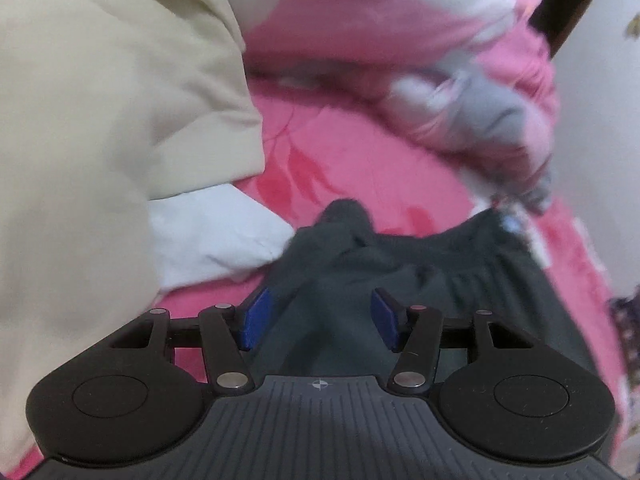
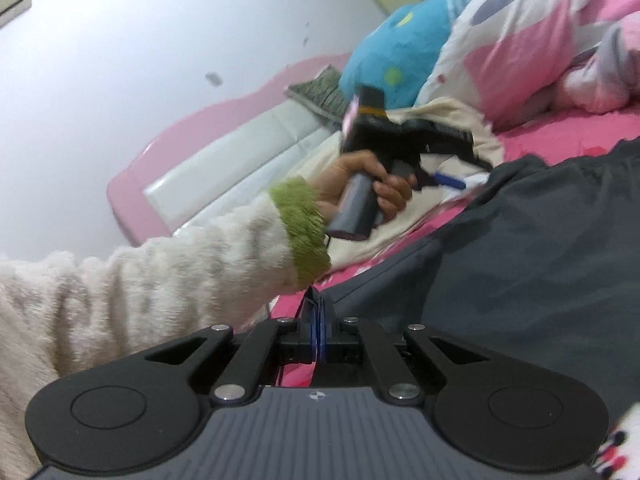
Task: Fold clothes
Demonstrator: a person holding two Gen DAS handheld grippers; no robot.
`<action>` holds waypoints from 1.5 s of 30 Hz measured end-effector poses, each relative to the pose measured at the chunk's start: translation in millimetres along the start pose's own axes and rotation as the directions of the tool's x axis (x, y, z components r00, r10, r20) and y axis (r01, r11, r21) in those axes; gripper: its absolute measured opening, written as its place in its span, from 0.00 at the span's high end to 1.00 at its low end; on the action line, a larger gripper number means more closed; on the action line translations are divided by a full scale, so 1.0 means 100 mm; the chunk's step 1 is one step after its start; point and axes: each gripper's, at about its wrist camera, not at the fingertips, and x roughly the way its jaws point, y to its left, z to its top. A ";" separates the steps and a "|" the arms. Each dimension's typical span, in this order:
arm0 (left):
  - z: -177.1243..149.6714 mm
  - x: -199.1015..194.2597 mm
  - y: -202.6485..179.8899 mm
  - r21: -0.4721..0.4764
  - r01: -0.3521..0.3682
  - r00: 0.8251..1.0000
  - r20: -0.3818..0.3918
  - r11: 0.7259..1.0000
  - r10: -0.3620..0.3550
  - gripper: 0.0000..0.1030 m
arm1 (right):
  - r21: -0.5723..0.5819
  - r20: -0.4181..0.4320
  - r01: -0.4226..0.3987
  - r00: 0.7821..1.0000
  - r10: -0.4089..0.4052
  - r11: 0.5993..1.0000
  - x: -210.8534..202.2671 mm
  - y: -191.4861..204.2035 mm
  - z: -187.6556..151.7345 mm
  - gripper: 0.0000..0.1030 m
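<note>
**Dark garment on bed; right claw pinched on its edge, left claw apart above it**

Left gripper (image 1: pixel 320 320): blue pads (image 1: pixel 256 318) stand apart. Nothing is between them; the dark grey garment (image 1: pixel 400 272) lies on the bed beyond and below the pads. No contact is visible.

Right gripper (image 2: pixel 318 326): pads together, with a thin dark edge of the garment (image 2: pixel 540 260) pinched between them. The cloth runs from the pads up and to the right across the pink bedspread (image 2: pixel 568 132).

Garment: dark grey, with a gathered waistband visible in the left wrist view. It lies crumpled on the bedspread (image 1: pixel 360 148), its upper part bunched into a peak. A white cloth (image 1: pixel 216 232) lies just beside it on the left, partly under a cream cloth (image 1: pixel 112 128) that fills the left of that view.

Person: in the right wrist view a hand (image 2: pixel 360 184) grips the handle of the left gripper (image 2: pixel 444 180), above the cream cloth (image 2: pixel 440 116). The sleeve (image 2: pixel 160 280) is fluffy white with a green cuff.

Surroundings: pink-and-white pillow (image 2: pixel 520 40) and blue plush (image 2: pixel 404 48) at the head of the bed; pink headboard (image 2: pixel 224 140) against a white wall (image 2: pixel 160 32). The left wrist view is blurred at upper right.
</note>
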 end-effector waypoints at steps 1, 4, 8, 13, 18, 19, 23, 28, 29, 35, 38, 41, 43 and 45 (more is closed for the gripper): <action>0.01 0.09 0.00 0.010 -0.021 1.000 -0.016 1.000 0.021 0.47 | 0.014 0.012 -0.004 1.000 0.004 1.000 -0.05 -0.03 0.02 0.98; 0.04 0.22 0.05 0.005 -0.018 0.999 -0.038 1.000 0.018 0.47 | 0.059 0.047 -0.023 0.999 0.020 0.998 -0.19 -0.13 0.07 0.98; 0.07 0.31 0.08 -0.037 0.041 0.997 -0.057 0.998 -0.043 0.50 | 0.117 0.080 -0.051 0.996 0.042 0.992 -0.34 -0.24 0.09 0.98; 0.11 0.39 -0.04 -0.057 0.045 0.996 -0.070 0.997 -0.049 0.88 | 0.160 0.132 -0.060 0.991 0.039 0.985 -0.53 -0.32 0.08 0.98; 0.17 0.34 -0.26 -0.082 0.020 0.999 -0.041 0.996 -0.023 1.00 | 0.179 0.205 -0.044 0.979 0.007 0.983 -0.80 -0.38 0.04 0.98; 0.18 0.32 -0.33 -0.086 0.018 0.999 -0.030 0.996 -0.021 1.00 | 0.184 0.222 -0.038 0.975 -0.004 0.982 -0.88 -0.40 0.02 0.98; 0.27 0.25 -0.65 -0.099 0.022 1.000 0.022 0.995 -0.020 1.00 | 0.216 0.309 -0.003 0.949 -0.066 0.976 -1.26 -0.55 -0.01 0.98; 0.43 0.20 -1.24 -0.083 0.057 0.994 0.100 0.995 -0.048 1.00 | 0.267 0.440 0.057 0.881 -0.174 0.962 -1.96 -0.82 -0.06 0.98; 0.46 0.22 -1.38 -0.073 0.060 0.993 0.109 0.996 -0.052 1.00 | 0.279 0.461 0.070 0.865 -0.197 0.958 -2.09 -0.88 -0.08 0.98; 0.54 0.54 -2.19 -0.012 0.080 0.989 0.125 0.997 -0.077 1.00 | 0.367 0.547 0.166 0.758 -0.356 0.916 -2.82 -1.23 -0.28 0.98; 0.52 0.81 -2.57 0.034 0.081 0.991 0.100 0.996 -0.084 1.00 | 0.423 0.553 0.202 0.715 -0.429 0.883 -3.08 -1.42 -0.44 0.98; 0.48 1.11 -2.91 0.073 0.074 0.994 0.072 0.995 -0.079 1.00 | 0.487 0.540 0.217 0.686 -0.487 0.846 -3.24 -1.63 -0.61 0.98; 0.42 1.33 -3.05 0.089 0.056 0.997 0.054 0.994 -0.061 1.00 | 0.529 0.527 0.218 0.673 -0.519 0.820 -3.29 -1.78 -0.72 0.98; 0.36 1.52 -3.16 0.113 0.022 0.999 0.037 0.993 -0.027 1.00 | 0.568 0.512 0.216 0.662 -0.547 0.794 -3.35 -1.93 -0.83 0.98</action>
